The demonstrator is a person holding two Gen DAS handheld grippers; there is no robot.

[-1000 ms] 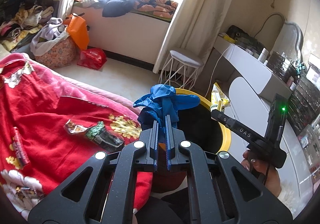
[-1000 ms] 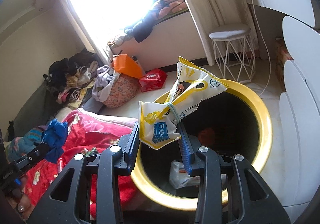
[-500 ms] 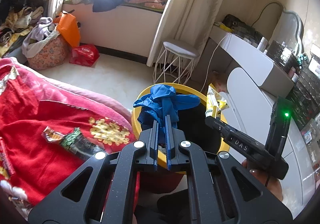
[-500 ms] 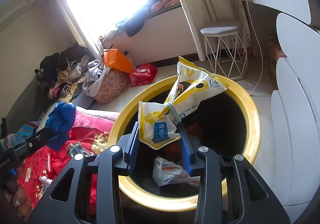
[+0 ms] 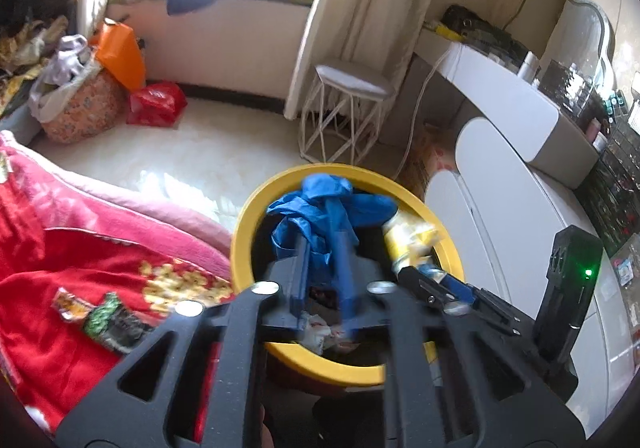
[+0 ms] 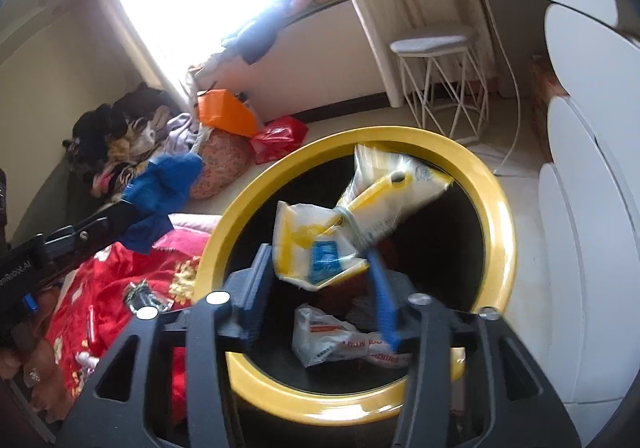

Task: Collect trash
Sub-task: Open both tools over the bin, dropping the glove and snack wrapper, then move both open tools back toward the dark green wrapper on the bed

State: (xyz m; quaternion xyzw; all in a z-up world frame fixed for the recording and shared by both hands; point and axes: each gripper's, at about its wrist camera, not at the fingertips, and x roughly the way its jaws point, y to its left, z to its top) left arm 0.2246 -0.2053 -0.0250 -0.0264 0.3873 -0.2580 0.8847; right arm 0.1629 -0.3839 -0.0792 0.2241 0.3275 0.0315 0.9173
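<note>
both grippers over yellow bin (image 6: 496,216). left gripper (image 5: 324,248) jaws opening, blue glove (image 5: 328,200) between them. right gripper (image 6: 320,268) jaws opening, yellow-white bag (image 6: 344,224) slipping free.

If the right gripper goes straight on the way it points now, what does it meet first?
Most likely the yellow-and-white bag between its opening jaws. Beyond it, the right gripper points into the yellow-rimmed bin, toward the white wrapper lying inside; depth is hard to judge.

Motion-blurred gripper fingers (image 6: 382,300) w/ yellow-white bag (image 6: 340,232) — bin (image 6: 496,216) btm hidden, small wrappers (image 5: 108,322) unreadable
</note>
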